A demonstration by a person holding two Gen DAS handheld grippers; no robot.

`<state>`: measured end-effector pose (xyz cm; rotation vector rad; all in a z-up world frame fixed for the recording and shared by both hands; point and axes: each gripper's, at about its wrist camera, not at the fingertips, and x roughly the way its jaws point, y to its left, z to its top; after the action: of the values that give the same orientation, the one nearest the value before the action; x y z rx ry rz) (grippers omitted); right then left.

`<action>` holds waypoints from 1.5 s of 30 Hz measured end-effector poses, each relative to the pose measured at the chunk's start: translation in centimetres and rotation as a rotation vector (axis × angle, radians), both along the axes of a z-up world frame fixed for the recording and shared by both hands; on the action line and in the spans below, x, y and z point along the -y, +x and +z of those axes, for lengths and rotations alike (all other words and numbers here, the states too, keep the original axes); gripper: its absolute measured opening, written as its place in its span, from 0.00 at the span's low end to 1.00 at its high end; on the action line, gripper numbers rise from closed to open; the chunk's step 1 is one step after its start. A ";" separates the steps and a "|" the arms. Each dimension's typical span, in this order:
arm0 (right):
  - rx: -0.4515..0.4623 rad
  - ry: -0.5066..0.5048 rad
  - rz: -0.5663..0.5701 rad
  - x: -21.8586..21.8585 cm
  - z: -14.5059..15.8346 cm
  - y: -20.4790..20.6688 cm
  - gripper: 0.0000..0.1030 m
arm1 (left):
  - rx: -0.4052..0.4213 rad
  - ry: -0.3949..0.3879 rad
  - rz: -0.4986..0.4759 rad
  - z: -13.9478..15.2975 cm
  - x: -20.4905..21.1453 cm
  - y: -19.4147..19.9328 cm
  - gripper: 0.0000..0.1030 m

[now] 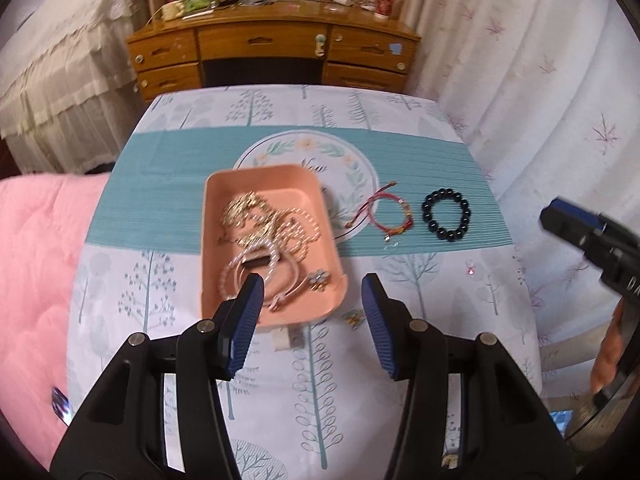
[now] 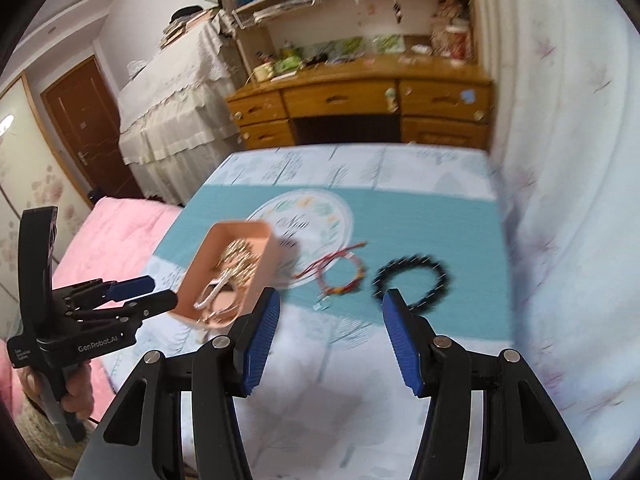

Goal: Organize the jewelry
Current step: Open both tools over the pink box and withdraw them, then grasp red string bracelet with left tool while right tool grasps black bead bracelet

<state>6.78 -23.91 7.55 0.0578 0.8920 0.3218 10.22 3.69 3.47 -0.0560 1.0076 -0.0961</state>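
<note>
Tree-print worktop [image 1: 400, 360] carries the pink tray [image 1: 308, 184]; left tool [image 1: 312, 296] hovers released above it, right tool [image 2: 330, 312] gapes near the black bracelet [image 2: 436, 280].

Matt pink plastic tray [image 1: 308, 184], glossy black bead bracelet [image 1: 447, 215]

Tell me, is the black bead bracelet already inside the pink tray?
No, the black bead bracelet lies on the teal cloth, right of the red cord bracelet, outside the pink tray.

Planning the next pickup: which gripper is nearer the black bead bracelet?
Right. The right gripper hovers open just short of the black bead bracelet; the left gripper sits at the pink tray, farther left.
</note>
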 end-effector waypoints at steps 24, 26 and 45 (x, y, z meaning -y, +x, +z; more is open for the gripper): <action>-0.359 -0.069 -0.119 8.5 -10.6 14.6 0.40 | -0.203 0.092 -0.249 -9.3 15.4 13.5 0.46; -0.373 -0.078 -0.114 8.2 -11.8 15.2 0.38 | -0.209 0.113 -0.250 -10.4 15.8 13.8 0.46; -0.371 -0.199 -0.120 5.7 -16.4 17.4 0.15 | -0.233 0.135 -0.251 -13.7 16.3 15.4 0.11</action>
<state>24.21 -29.61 -8.88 -0.0143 1.2793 0.1089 25.58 -12.61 -10.27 0.1871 1.2487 -0.2551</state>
